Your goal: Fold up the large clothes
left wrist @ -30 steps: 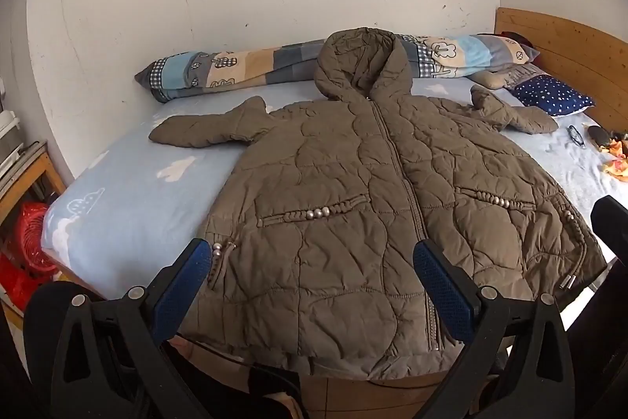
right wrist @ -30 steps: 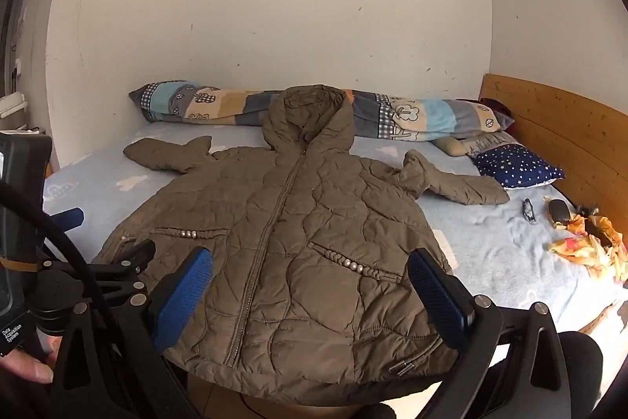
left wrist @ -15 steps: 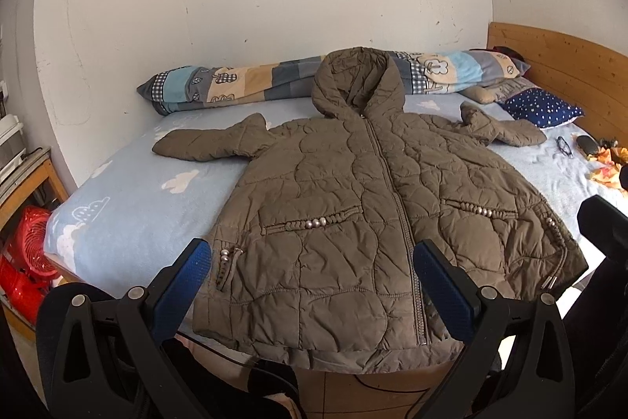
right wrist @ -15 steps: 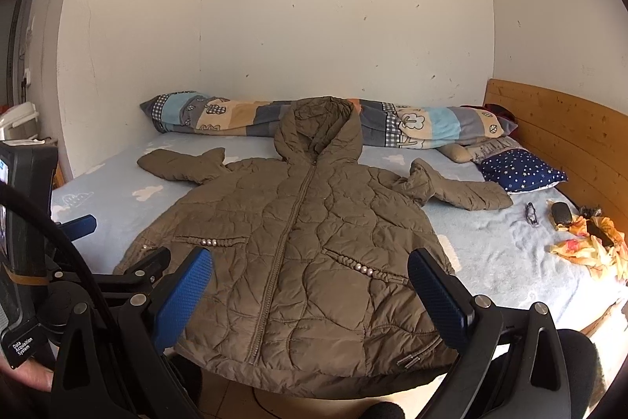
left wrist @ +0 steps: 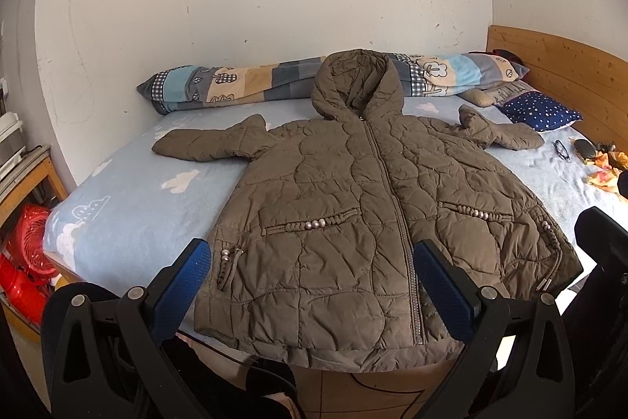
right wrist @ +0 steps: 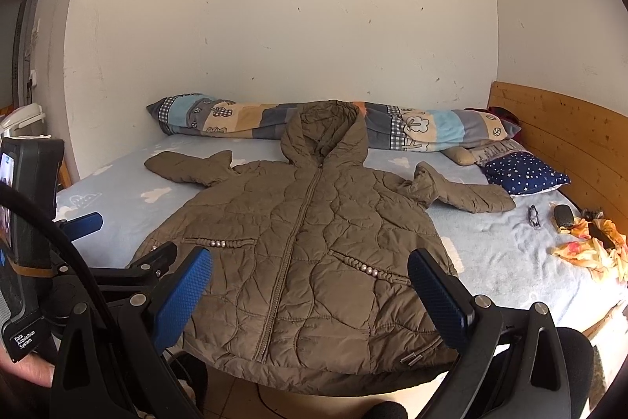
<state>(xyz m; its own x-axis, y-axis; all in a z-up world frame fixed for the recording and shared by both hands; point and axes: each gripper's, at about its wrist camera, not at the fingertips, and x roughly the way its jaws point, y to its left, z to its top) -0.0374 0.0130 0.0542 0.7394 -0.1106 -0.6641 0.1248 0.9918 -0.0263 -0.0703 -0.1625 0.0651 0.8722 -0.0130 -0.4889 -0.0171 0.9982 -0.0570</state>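
With both the left gripper [left wrist: 310, 281] and right gripper [right wrist: 310, 285] spread wide and empty, the puffy hooded jacket [left wrist: 369, 214], its hem overhanging the bed [left wrist: 129, 199], could slip off when tugged

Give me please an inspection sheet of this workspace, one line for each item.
Surface: bed with light blue cloud-print sheet.
Job's things: brown quilted jacket lying flat, zipped, sleeves spread, hem over the bed edge.
Clutter: glasses, dark case, crumpled orange cloth.
Grippers: left gripper and right gripper with jaws open, holding nothing.
Cables: black cable near the left gripper.
Surroundings: rolled blanket, starred pillow, wooden headboard, red fan.
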